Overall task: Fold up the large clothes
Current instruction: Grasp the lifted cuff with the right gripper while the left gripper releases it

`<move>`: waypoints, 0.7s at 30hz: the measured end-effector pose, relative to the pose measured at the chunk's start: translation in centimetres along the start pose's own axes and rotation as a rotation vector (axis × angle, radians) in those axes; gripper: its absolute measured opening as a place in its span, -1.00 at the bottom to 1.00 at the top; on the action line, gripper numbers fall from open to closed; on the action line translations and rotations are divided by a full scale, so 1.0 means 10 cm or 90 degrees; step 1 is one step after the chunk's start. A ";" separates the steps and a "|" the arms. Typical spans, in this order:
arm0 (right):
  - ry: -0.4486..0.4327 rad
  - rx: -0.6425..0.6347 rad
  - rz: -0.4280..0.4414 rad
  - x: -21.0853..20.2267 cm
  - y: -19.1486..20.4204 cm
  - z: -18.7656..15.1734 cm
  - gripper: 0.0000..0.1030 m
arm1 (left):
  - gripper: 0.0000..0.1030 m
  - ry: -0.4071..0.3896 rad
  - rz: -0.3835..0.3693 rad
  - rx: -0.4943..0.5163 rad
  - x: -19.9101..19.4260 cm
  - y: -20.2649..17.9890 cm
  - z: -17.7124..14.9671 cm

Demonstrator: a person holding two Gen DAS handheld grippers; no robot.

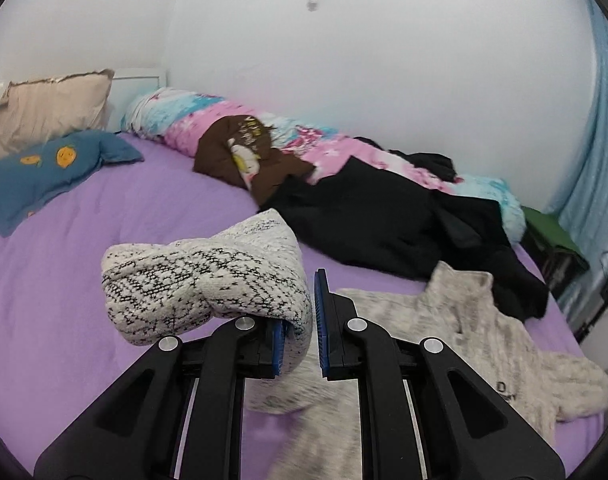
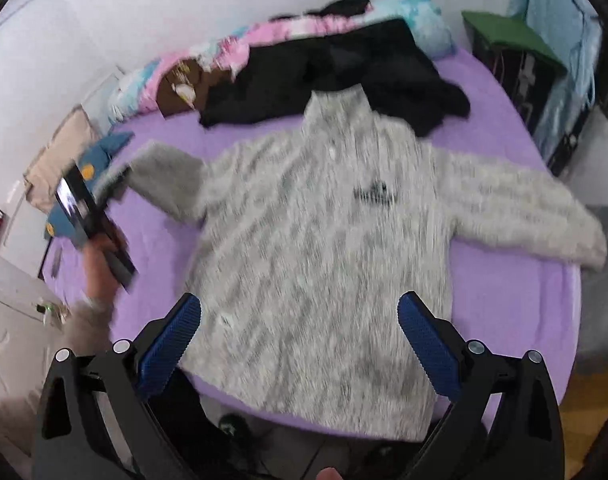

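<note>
A fuzzy grey-white sweater (image 2: 315,220) lies spread face up on the purple bed (image 2: 503,312), with its collar toward the far wall. My left gripper (image 1: 300,300) is shut on the sweater's left sleeve (image 1: 208,284). The sleeve is lifted off the bed and its cuff drapes over the left finger. In the right wrist view, a hand holds that left gripper (image 2: 84,208) at the left, beside the raised sleeve (image 2: 164,172). My right gripper (image 2: 300,300) hangs open above the sweater's lower body with nothing between its blue pads.
Black clothes (image 1: 363,216) and a brown garment (image 1: 244,152) are piled by the wall against a rolled pink-and-blue quilt (image 1: 176,108). A blue pillow (image 1: 44,176) and a beige pillow (image 1: 48,108) lie at the head. A green-topped stand (image 2: 511,36) sits beyond the foot.
</note>
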State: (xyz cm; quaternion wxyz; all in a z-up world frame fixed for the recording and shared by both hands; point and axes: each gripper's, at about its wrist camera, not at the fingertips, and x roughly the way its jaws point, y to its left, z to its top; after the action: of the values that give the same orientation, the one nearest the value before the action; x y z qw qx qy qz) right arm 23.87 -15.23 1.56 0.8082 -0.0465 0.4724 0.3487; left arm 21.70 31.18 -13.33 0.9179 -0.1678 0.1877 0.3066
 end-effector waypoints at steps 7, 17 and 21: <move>-0.025 -0.133 -0.029 -0.35 0.62 0.68 0.88 | -0.78 -0.023 -0.032 0.165 -0.23 -0.94 -0.33; 0.099 -0.278 -0.017 0.06 1.63 1.26 0.88 | -0.78 -0.083 -0.088 0.410 -0.58 -2.08 -0.89; 0.166 -0.290 -0.064 0.64 1.86 1.47 0.88 | -0.78 -0.083 -0.095 0.444 -0.64 -2.32 -1.10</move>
State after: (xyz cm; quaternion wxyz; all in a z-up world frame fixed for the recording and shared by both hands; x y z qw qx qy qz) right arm 25.34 8.01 9.26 0.7254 -0.2951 0.4793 0.3963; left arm 28.81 5.82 -15.58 0.9498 0.1616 0.2096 0.1666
